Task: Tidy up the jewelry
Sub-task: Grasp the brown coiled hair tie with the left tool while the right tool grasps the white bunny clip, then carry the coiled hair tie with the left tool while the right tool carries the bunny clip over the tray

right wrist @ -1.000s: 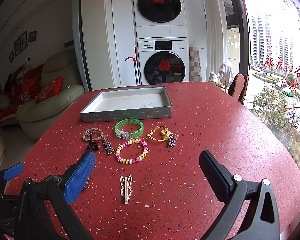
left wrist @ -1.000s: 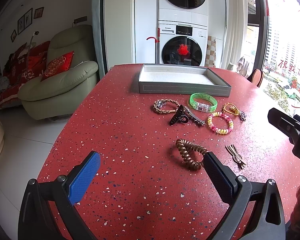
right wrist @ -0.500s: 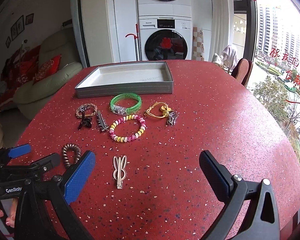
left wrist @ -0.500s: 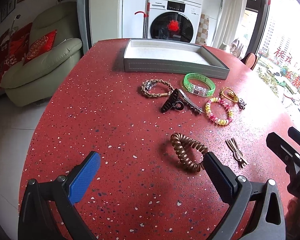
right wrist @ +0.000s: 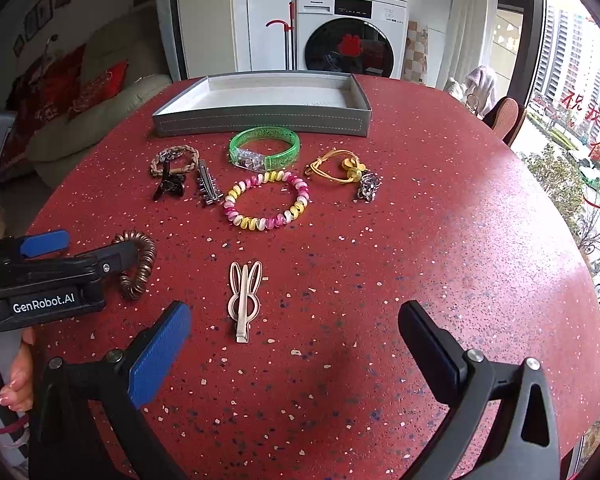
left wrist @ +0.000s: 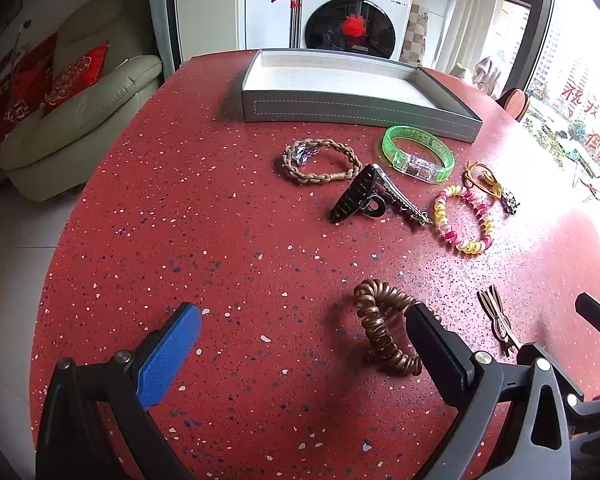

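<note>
On the red speckled table (left wrist: 220,208), the left gripper (left wrist: 300,344) hovers low with its fingers spread wide and nothing between them. Its blue-padded finger (left wrist: 168,356) hangs over bare tabletop, while its black finger (left wrist: 436,348) sits just in front of the bronze spiral hair tie (left wrist: 384,332), hiding part of the coil. From the right wrist view that same coil (right wrist: 138,262) lies against the left gripper's (right wrist: 88,248) black finger, though whether they touch cannot be told. A hand (right wrist: 14,380) grips the left gripper's handle at the frame's lower left.

The right gripper (right wrist: 296,344) is also wide open and empty, held above the table with the rabbit-shaped hair clip (right wrist: 244,298) lying between and just beyond its fingertips.

Farther back, in a loose cluster, lie a pink-and-yellow beaded bracelet (right wrist: 266,204), a green translucent bangle (right wrist: 264,152), a braided tan bracelet (left wrist: 320,160), a black claw clip (left wrist: 358,200) touching a silver hair clip (left wrist: 404,200), and a yellow cord bracelet (right wrist: 338,166) with a small metal charm (right wrist: 367,187) beside it. Behind them all stands the grey tray (right wrist: 260,120), its pale floor holding no jewellery, with the green bangle just beside its front wall.
</note>
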Motion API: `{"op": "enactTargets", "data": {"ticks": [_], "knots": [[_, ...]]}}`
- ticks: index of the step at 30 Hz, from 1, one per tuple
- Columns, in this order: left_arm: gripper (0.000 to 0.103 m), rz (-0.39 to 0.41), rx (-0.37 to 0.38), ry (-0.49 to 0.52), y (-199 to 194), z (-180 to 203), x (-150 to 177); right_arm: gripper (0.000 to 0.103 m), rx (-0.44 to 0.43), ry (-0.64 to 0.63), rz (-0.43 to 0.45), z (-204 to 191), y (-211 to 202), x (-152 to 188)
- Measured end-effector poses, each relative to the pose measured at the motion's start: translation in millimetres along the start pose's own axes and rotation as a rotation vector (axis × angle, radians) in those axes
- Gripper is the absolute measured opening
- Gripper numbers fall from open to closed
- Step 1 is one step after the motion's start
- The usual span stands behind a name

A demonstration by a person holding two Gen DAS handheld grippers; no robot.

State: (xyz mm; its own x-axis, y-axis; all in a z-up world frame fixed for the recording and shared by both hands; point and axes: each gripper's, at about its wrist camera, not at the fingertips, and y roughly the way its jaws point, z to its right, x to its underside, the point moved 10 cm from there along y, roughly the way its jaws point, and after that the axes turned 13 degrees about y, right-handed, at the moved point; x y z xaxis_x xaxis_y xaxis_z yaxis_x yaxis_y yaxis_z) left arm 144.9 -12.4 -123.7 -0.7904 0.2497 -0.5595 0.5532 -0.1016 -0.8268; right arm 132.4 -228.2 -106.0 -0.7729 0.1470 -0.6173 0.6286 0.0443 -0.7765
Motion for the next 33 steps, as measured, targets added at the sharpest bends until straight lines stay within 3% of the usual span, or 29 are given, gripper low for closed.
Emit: {"op": "enactTargets", "data": {"ticks": [4, 6, 10, 16, 19, 20, 22, 26, 33], "knots": [[0.103, -0.024, -0.014, 0.010, 5.5, 0.6, 1.7, 0.092, 0.003, -0.012, -0.019, -4.1, 6.1, 2.8], [0.103, -0.028, -0.018, 0.014, 7.0, 1.0, 2.9, 0.077, -0.010, -0.015, -0.034, -7.5, 8.8, 4.5], [0.099, -0.024, -0.027, 0.034, 6.8, 4.7, 1.8, 0.060, -0.029, -0.036, -0.066, -16.7, 16.4, 9.5], [0.078, -0.009, -0.014, 0.075, 3.4, 16.4, -3.9, 0.039, -0.041, -0.073, -0.072, -28.5, 15.2, 11.5], [0.052, 0.004, 0.002, 0.106, 1.7, 23.8, -7.6, 0.018, -0.050, -0.075, -0.079, -31.1, 14.4, 12.4], [0.036, 0.006, 0.011, 0.115, 1.4, 25.9, -8.3, 0.018, -0.051, -0.072, -0.080, -30.7, 14.3, 12.4], [0.030, 0.010, 0.029, 0.119, 1.0, 26.1, -9.2, 0.018, -0.066, -0.050, -0.086, -28.6, 14.0, 12.0], [0.030, 0.012, 0.113, 0.078, -2.2, 24.4, -8.9, 0.018, -0.125, 0.038, -0.104, -19.8, 11.5, 7.9], [0.030, 0.037, 0.169, 0.051, -17.8, 19.9, -19.0, 0.018, -0.191, 0.132, -0.093, -8.0, 4.3, -18.4]]}}
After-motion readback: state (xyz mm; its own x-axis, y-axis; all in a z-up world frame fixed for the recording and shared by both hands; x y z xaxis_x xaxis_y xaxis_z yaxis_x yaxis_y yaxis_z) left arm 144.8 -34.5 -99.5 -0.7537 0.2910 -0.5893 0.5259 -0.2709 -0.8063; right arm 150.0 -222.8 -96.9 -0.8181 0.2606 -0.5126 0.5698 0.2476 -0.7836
